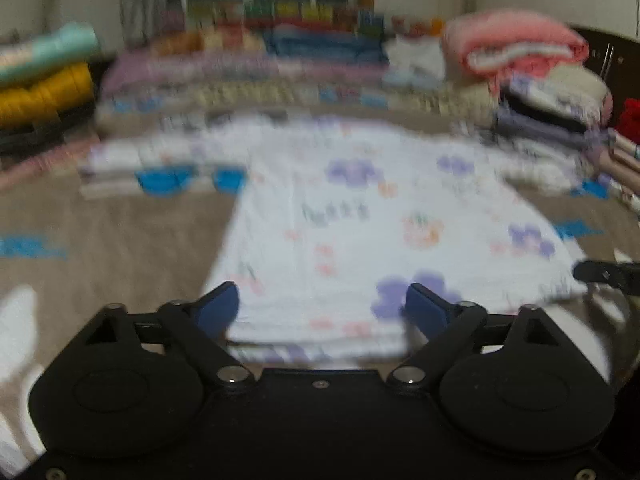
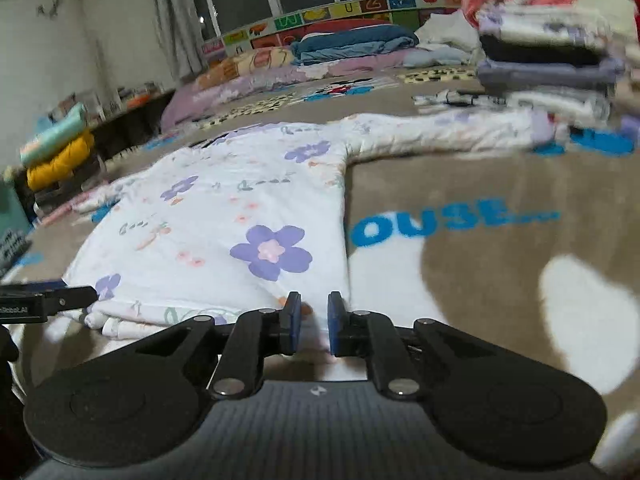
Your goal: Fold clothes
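White flower-printed long-sleeved top (image 2: pixel 224 216) lies flat on your brown blanket (image 2: pixel 480 184); your right gripper (image 2: pixel 314 322) pinches its hem, your left gripper (image 1: pixel 322 306) gapes empty, and folded clothes stack (image 2: pixel 548 52) crowds its sleeve.

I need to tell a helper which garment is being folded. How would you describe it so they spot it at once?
Start at the brown blanket with blue lettering covering the bed. Spread flat in its middle lies the long-sleeved top, one sleeve stretched towards the stacked clothes. Unlike those folded piles, it is unfolded, white, with purple flowers.
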Action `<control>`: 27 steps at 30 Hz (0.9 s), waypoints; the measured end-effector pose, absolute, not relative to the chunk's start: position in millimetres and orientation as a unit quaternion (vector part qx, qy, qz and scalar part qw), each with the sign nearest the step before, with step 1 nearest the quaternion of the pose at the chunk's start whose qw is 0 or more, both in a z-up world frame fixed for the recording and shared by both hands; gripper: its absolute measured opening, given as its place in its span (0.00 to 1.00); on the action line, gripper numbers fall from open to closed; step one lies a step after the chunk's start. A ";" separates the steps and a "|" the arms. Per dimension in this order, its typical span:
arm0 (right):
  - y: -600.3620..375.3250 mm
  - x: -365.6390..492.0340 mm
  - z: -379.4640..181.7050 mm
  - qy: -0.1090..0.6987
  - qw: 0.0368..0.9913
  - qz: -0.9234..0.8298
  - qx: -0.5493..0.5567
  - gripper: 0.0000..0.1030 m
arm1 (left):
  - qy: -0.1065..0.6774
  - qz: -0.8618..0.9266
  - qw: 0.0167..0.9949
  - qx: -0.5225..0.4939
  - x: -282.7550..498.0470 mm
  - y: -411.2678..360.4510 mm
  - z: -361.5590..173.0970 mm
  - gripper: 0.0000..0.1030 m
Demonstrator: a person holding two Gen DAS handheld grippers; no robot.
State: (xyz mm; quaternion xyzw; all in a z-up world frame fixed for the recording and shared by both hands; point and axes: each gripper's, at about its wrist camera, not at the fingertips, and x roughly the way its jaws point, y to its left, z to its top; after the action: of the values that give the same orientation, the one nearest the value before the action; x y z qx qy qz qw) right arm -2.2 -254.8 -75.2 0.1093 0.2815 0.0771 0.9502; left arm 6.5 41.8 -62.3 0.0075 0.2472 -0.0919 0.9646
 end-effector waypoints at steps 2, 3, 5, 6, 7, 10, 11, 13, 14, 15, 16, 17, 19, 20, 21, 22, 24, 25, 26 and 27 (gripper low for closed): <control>-251.6 -10.3 -69.8 0.259 0.957 0.082 0.100 0.15 | 0.216 -0.086 0.973 0.008 5.4 45.8 -57.5 0.89; -250.2 -11.4 -69.1 0.247 0.960 0.086 0.098 0.16 | 0.213 -0.085 0.973 0.005 7.7 47.8 -57.8 0.89; -247.4 -8.2 -68.6 0.230 0.965 0.087 0.088 0.18 | 0.256 -0.081 0.963 0.000 19.5 50.1 -68.8 0.89; -246.0 -6.3 -68.4 0.222 0.968 0.087 0.083 0.21 | 0.298 -0.074 0.952 0.006 29.0 49.8 -80.6 0.91; -246.0 -2.3 -71.9 0.230 0.966 0.083 0.088 0.23 | 0.312 -0.069 0.947 0.011 32.8 49.7 -88.6 0.93; -256.0 5.2 -91.6 0.272 0.950 0.070 0.138 0.22 | 0.304 -0.066 0.950 0.017 33.0 46.9 -90.3 0.93; -255.5 5.4 -90.2 0.275 0.949 0.067 0.135 0.22 | 0.301 -0.064 0.951 0.018 32.0 46.7 -89.8 0.93; -255.1 4.3 -86.8 0.282 0.948 0.062 0.136 0.22 | 0.292 -0.058 0.955 0.014 26.4 48.7 -84.5 0.93; -256.2 2.3 -85.8 0.281 0.947 0.062 0.140 0.22 | 0.284 -0.054 0.957 0.012 22.9 49.4 -80.9 0.91; -257.6 0.3 -84.6 0.281 0.947 0.062 0.143 0.22 | 0.269 -0.051 0.962 0.013 17.7 48.8 -75.4 0.91; -259.0 -1.8 -83.3 0.280 0.947 0.062 0.147 0.22 | 0.251 -0.055 0.966 0.015 12.2 47.0 -70.1 0.92; -259.0 -4.3 -81.0 0.276 0.948 0.061 0.146 0.23 | 0.235 -0.061 0.970 0.018 8.4 44.7 -66.4 0.92; -257.3 -10.1 -75.3 0.265 0.953 0.057 0.136 0.25 | 0.212 -0.075 0.974 0.025 4.3 38.8 -62.0 0.92; -256.5 -12.9 -72.4 0.260 0.955 0.055 0.131 0.26 | 0.222 -0.083 0.971 0.029 7.2 35.3 -64.0 0.92; -255.2 -15.5 -70.0 0.251 0.958 0.055 0.125 0.26 | 0.250 -0.090 0.963 0.032 14.4 31.6 -69.4 0.92; -253.5 -17.1 -67.8 0.242 0.961 0.058 0.118 0.26 | 0.276 -0.096 0.956 0.036 21.1 28.6 -75.3 0.93; -250.1 -18.1 -64.6 0.227 0.966 0.063 0.105 0.26 | 0.310 -0.100 0.945 0.044 30.6 25.7 -84.6 0.96; -249.0 -18.1 -63.5 0.221 0.968 0.065 0.100 0.26 | 0.311 -0.100 0.944 0.043 31.2 25.2 -78.9 0.96; -248.5 -17.1 -62.7 0.219 0.969 0.067 0.098 0.26 | 0.309 -0.102 0.945 0.037 30.7 26.0 -73.4 0.95; -248.3 -15.6 -62.1 0.219 0.968 0.069 0.098 0.26 | 0.299 -0.107 0.948 0.020 28.5 29.5 -68.4 0.95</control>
State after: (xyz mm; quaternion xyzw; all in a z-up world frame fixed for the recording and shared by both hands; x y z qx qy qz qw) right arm -15.6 -248.3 -62.1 0.0980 0.2188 0.0688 0.9684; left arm 28.5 29.5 -68.4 0.0201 0.2989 -0.1074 0.9480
